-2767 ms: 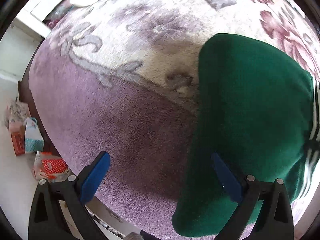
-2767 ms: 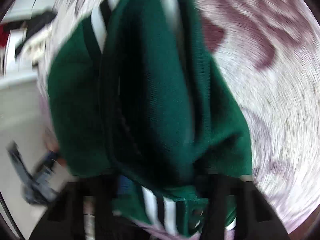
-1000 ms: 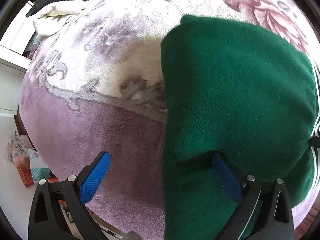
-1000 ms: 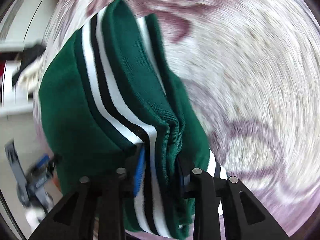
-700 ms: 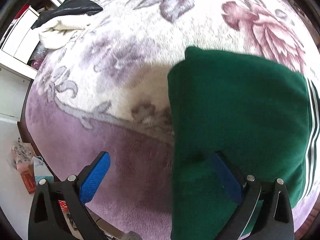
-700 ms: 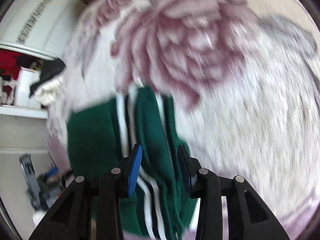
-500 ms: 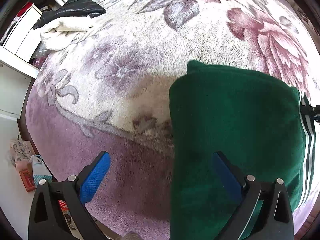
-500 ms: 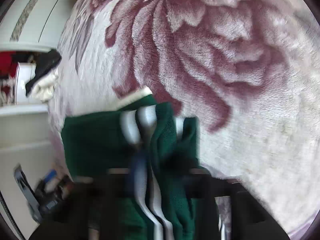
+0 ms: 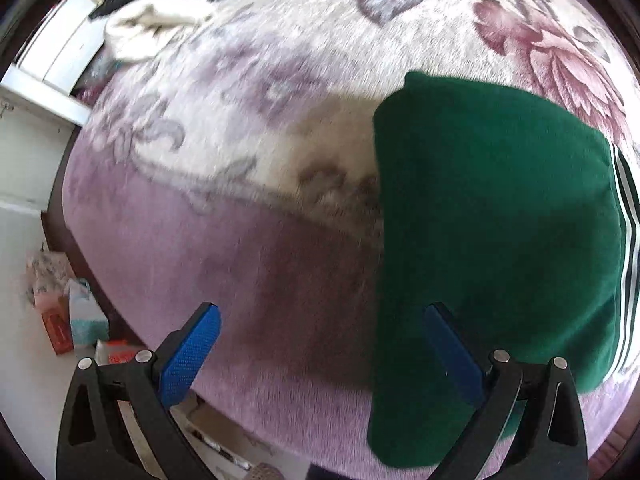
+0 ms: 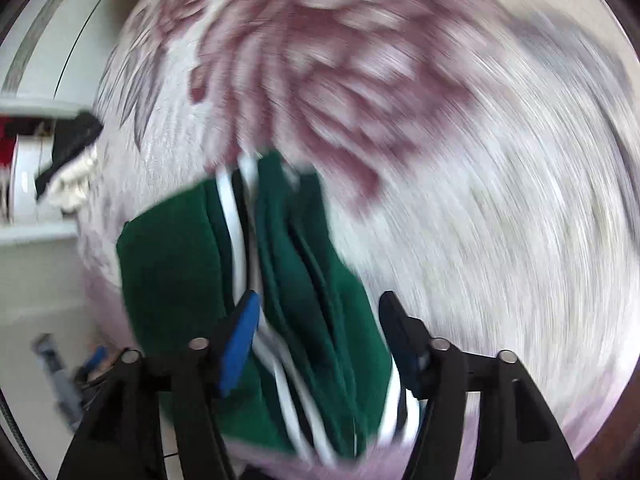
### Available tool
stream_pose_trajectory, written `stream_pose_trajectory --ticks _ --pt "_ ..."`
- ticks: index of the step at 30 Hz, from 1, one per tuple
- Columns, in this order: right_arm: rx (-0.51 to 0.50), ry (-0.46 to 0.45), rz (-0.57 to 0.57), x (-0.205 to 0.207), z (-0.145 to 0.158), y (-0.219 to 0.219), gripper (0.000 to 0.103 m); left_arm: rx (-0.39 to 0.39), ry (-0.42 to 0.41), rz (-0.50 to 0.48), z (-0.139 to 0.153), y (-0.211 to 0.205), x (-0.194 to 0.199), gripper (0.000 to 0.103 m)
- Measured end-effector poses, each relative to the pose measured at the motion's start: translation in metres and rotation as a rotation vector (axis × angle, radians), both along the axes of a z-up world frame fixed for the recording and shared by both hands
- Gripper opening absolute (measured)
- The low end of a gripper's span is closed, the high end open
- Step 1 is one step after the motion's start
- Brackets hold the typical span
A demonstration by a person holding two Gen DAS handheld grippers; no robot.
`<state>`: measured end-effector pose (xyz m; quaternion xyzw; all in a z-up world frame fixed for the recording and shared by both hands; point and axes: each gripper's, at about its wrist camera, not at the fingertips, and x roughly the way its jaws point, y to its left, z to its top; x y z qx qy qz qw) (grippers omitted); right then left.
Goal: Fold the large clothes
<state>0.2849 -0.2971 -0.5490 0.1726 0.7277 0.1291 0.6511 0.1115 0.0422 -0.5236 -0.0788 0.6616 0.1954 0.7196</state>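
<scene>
Sweater Folded to a Compact Bundle, Tongs Off It

Folding looks close to finished, judged from how things lie. Taking the green sweater point(image 9: 496, 216) as the landmark and going left to right: far to its left, at the bed's upper corner, a cream garment point(image 9: 148, 32) with a black one on top lies unfolded, so more large clothes may wait their turn. Down past the bed's edge, left of the sweater, small cartons point(image 9: 76, 320) stand on the floor; their print is too small to read. The left tongs point(image 9: 320, 348) hang spread wide, gripping nothing, one blue pad over bare purple blanket point(image 9: 200, 240) and the other over the sweater's near left part. The sweater itself rests on the flowered blanket as a thick rectangular stack, its white-and-black striped hem along its right side. At that striped side the right tongs point(image 10: 320, 332) stand apart, straddling the layered edges without pinching them; this view is smeared by motion, so whether a pad brushes the cloth I cannot tell.

What seems left: perhaps squaring the stack's edges or setting it aside, then the pile at the corner.

No brand, label or legible writing shows on the sweater, blanket or tongs.
</scene>
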Motion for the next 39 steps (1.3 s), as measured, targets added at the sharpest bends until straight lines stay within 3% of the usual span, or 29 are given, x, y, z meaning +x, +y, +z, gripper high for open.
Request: stream_pose_trajectory --ticks 3,6,8,10,11,12,13,14,15,18,21,23,24,25,26,28,30,31,33,34,36,39 --pt "0.037 0.133 -0.025 -0.063 -0.009 -0.010 0.066 -0.024 0.030 0.014 -0.005 -0.003 -0.013 0.103" --pt "-0.020 0.150 -0.014 -0.092 -0.027 -0.008 0.067 -0.028 0.060 0.007 -0.013 -0.007 -0.021 0.103" --pt "0.003 0.166 0.005 -0.099 -0.047 0.000 0.067 -0.022 0.062 -0.003 -0.015 -0.009 -0.022 0.103" --pt "0.007 0.138 0.088 -0.096 -0.063 0.020 0.085 -0.014 0.061 -0.012 -0.016 -0.010 -0.020 0.103" --pt "-0.028 0.096 0.159 -0.093 -0.070 0.031 0.100 -0.012 0.062 -0.013 -0.016 -0.009 -0.019 0.103" --pt "-0.086 0.052 0.225 -0.091 -0.080 0.041 0.103 -0.012 0.060 -0.011 -0.016 -0.009 -0.018 0.103" --pt "-0.058 0.056 0.214 -0.089 -0.089 0.044 0.102 -0.013 0.056 -0.009 -0.014 -0.007 -0.017 0.103" --pt "-0.010 0.066 0.174 -0.089 -0.095 0.043 0.086 -0.014 0.050 -0.007 -0.013 -0.006 -0.016 0.103" --pt "0.082 0.082 0.140 -0.090 -0.097 0.041 0.057 -0.015 0.040 -0.005 -0.010 -0.005 -0.015 0.103" --pt "0.308 0.111 0.054 -0.090 -0.094 0.031 0.043 -0.031 0.014 0.005 -0.007 -0.003 -0.015 0.103" --pt "0.683 0.191 -0.231 -0.098 -0.112 -0.007 0.040 -0.063 0.011 0.022 -0.011 -0.001 -0.014 0.103" --pt "0.828 0.245 -0.326 -0.106 -0.136 -0.023 0.040 -0.078 0.024 0.032 -0.016 0.001 -0.015 0.103" --pt "0.817 0.284 -0.332 -0.108 -0.153 -0.029 0.044 -0.084 0.028 0.040 -0.016 0.002 -0.016 0.103" --pt "0.741 0.337 -0.360 -0.111 -0.176 -0.039 0.045 -0.088 0.024 0.046 -0.015 0.003 -0.016 0.103" --pt "0.756 0.373 -0.388 -0.113 -0.185 -0.043 0.045 -0.084 0.020 0.049 -0.013 0.004 -0.017 0.103" --pt "0.700 0.363 -0.340 -0.105 -0.170 -0.042 0.059 -0.067 0.013 0.048 -0.011 0.005 -0.018 0.103" --pt "0.485 0.276 -0.209 -0.090 -0.133 -0.038 0.067 -0.061 0.005 0.052 -0.010 0.006 -0.018 0.103" --pt "0.325 0.180 -0.130 -0.079 -0.104 -0.035 0.067 -0.066 0.004 0.055 -0.010 0.007 -0.018 0.103" --pt "0.160 0.039 -0.026 -0.067 -0.065 -0.024 0.067 -0.075 -0.002 0.065 -0.011 0.007 -0.018 0.103" --pt "0.124 -0.035 0.039 -0.057 -0.043 -0.010 0.067 -0.077 -0.009 0.069 -0.010 0.006 -0.017 0.103" --pt "0.125 -0.088 0.122 -0.039 -0.025 0.018 0.067 -0.080 -0.024 0.070 -0.008 0.005 -0.016 0.103" --pt "0.132 -0.107 0.166 0.009 -0.031 0.060 0.068 -0.067 -0.045 0.065 -0.004 0.002 -0.011 0.103"
